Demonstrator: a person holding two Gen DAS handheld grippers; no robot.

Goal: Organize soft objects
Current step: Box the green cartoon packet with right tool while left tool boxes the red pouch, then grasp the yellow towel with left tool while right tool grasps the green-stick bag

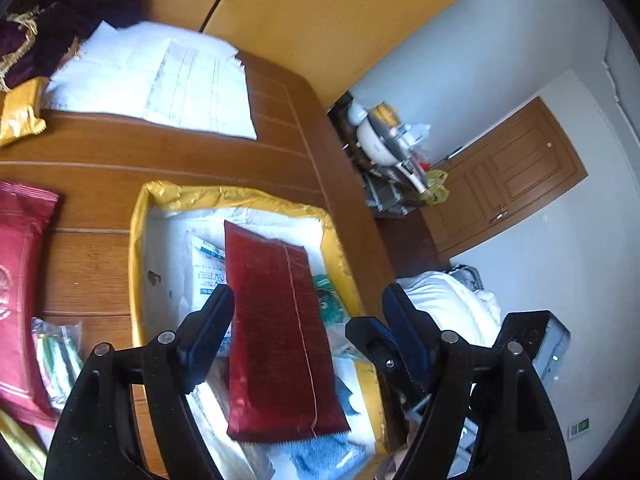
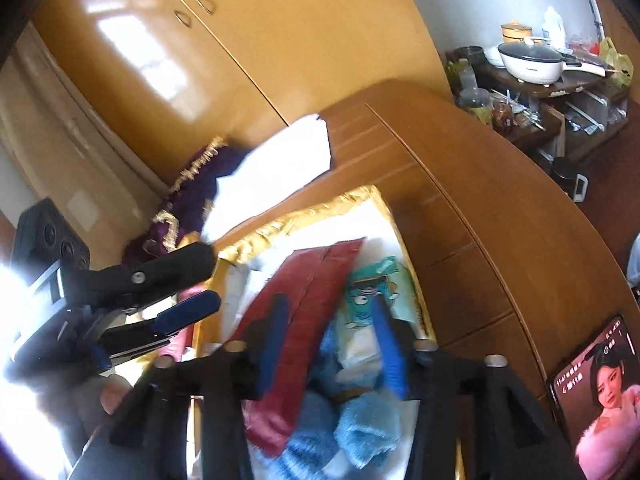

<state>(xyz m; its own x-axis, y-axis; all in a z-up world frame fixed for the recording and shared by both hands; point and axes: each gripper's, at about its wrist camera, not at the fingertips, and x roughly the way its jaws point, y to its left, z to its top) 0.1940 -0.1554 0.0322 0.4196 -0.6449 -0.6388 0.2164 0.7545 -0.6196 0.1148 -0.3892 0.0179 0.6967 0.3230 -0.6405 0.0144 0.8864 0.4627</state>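
My left gripper [image 1: 308,300] hangs over the yellow-rimmed box [image 1: 138,248] with its jaws spread wide, pinching nothing. The dark red pouch [image 1: 276,336] lies in the gap between them, closer to my left finger than to the right one, its long side running away from me; I cannot tell whether it rests flat on the pile or is clear of it. Under and around it in the box sit white packets [image 1: 208,268], a green cartoon-printed pack [image 1: 330,300] toward my right finger, and a blue fluffy cloth [image 1: 320,456] near my wrist. My right gripper [image 2: 330,316] is also spread, holding nothing, poised above the same box; the red pouch passes beneath its left finger, the blue cloth lies between the fingers, and the green pack sits just ahead of the tips. Beyond the box on the wooden table [image 1: 100,160] lies a white padded bag [image 1: 152,80] with a purple fringed cloth [image 1: 60,28] past it. Off to the left of my left jaws lies another red pouch [image 1: 20,280]. A phone [image 2: 600,392] lies to the right of my right jaws.
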